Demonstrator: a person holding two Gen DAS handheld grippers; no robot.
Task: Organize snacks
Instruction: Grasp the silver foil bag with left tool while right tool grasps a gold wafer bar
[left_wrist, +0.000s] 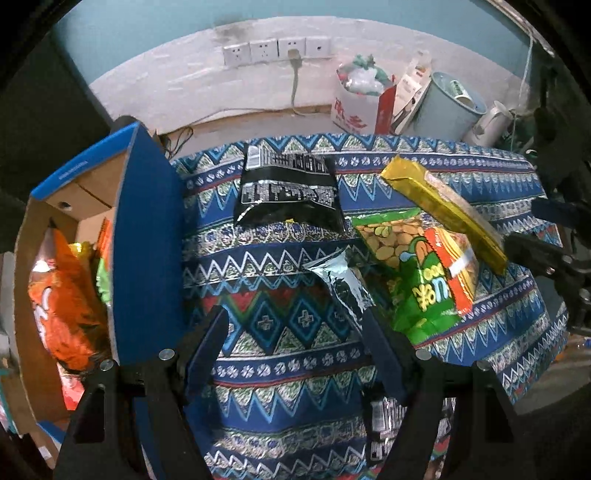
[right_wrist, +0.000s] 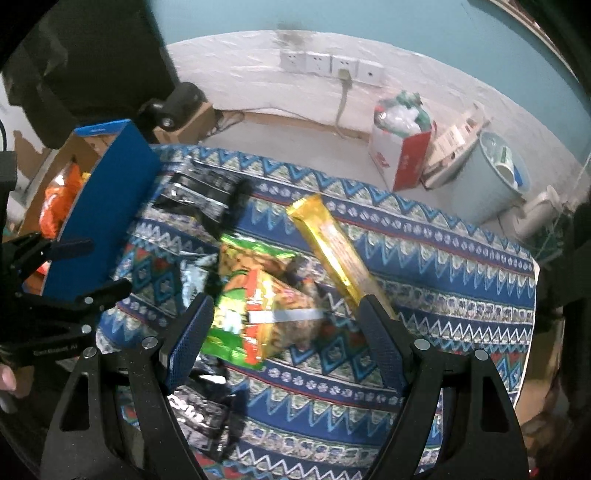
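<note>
A patterned cloth covers the table, and snacks lie on it. A black bag lies at the back, a silver-black packet in the middle. To the right is a green bag with an orange packet and a long gold pack on it. My left gripper hangs open over bare cloth, its right finger beside the silver-black packet. My right gripper is open above the green bag and the orange packet; the gold pack runs up to its right finger.
A blue cardboard box at the table's left holds orange snack bags. Another black packet lies near the front edge. On the floor behind stand a red-and-white box, a pale blue bin and a white kettle.
</note>
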